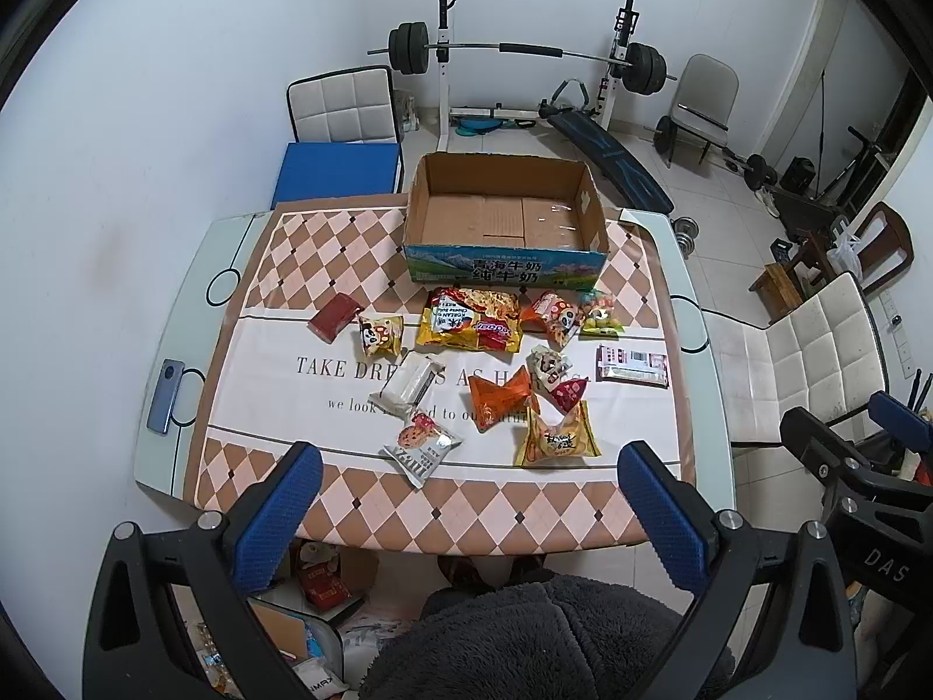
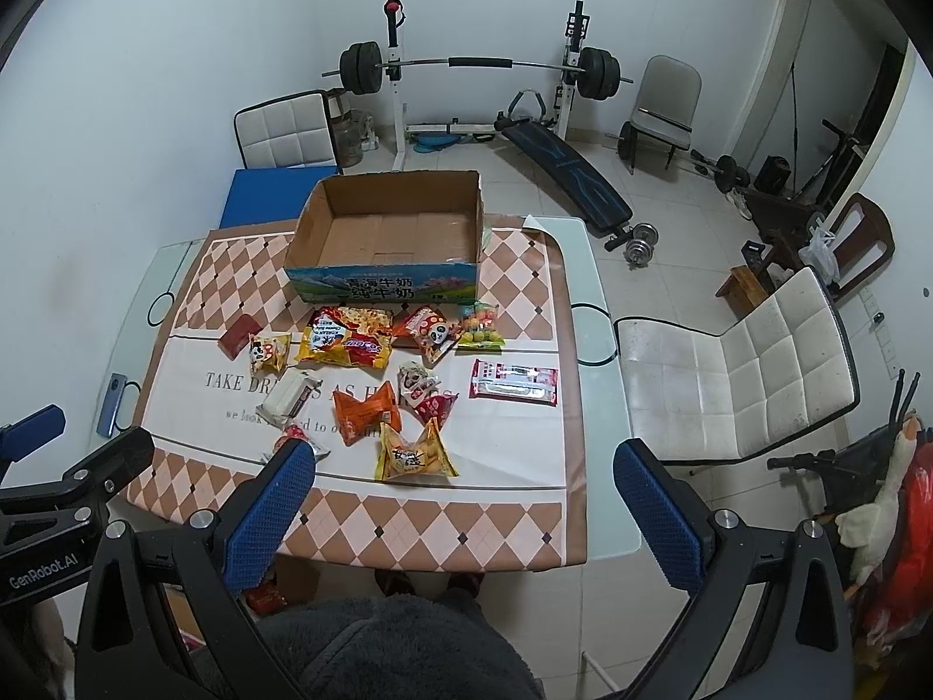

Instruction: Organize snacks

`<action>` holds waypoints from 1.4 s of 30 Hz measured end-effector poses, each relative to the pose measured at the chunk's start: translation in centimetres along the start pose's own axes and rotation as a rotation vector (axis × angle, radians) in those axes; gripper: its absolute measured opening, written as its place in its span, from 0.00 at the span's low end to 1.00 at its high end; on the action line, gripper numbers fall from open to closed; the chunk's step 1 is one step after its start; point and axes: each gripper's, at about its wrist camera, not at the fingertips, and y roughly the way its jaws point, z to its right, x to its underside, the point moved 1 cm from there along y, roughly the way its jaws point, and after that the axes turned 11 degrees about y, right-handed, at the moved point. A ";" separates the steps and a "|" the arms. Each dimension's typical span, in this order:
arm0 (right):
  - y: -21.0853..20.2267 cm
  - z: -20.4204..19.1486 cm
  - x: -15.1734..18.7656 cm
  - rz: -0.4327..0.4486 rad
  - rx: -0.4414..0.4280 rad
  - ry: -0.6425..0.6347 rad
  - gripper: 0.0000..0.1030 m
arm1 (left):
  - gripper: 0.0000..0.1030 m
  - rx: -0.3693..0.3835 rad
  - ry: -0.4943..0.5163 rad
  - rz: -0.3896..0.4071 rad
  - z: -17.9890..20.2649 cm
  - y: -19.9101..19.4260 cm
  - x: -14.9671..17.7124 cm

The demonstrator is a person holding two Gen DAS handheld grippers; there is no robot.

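An empty cardboard box [image 1: 595,216] [image 2: 385,286] stands at the far side of the table. In front of it lie several snack packets: a big yellow noodle bag [image 1: 469,321] [image 2: 347,338], an orange packet [image 1: 501,399] [image 2: 364,414], a yellow pyramid pack [image 1: 557,440] [image 2: 414,455], a cookie packet [image 1: 420,443], a white wafer pack [image 1: 408,379] [image 2: 288,394], a pink flat pack [image 1: 632,364] [image 2: 513,382] and a red bar [image 1: 333,318] [image 2: 240,333]. My left gripper [image 1: 469,466] and right gripper [image 2: 463,466] hover open above the near table edge, holding nothing.
The table carries a checked cloth [image 1: 280,251] over glass, with a phone [image 1: 166,394] [image 2: 111,405] on its left edge. White chairs [image 1: 816,350] [image 2: 740,373] stand right and behind. A barbell rack [image 1: 525,52], bench and dumbbells fill the floor beyond. A person's fleece-clad lap [image 1: 542,636] is below.
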 end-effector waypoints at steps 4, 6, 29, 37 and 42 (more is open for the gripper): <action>0.0 0.0 -0.1 -0.002 -0.001 0.000 1.00 | 1.00 0.000 0.002 0.000 0.1 0.0 -0.1; 0.0 -0.1 -0.2 -0.005 -0.003 0.002 1.00 | 1.00 -0.001 0.001 0.000 0.1 -0.1 -0.2; 15.2 -0.5 -2.6 -0.231 -0.040 0.115 1.00 | 1.00 -0.037 -0.045 -0.112 -3.8 13.2 -2.8; 27.5 -0.9 -3.6 -0.370 -0.079 0.180 1.00 | 1.00 -0.066 0.281 -0.126 -3.0 23.8 -6.1; 34.0 -0.8 -4.3 -0.434 -0.133 0.229 1.00 | 1.00 -0.065 0.395 -0.171 -2.2 29.9 -8.2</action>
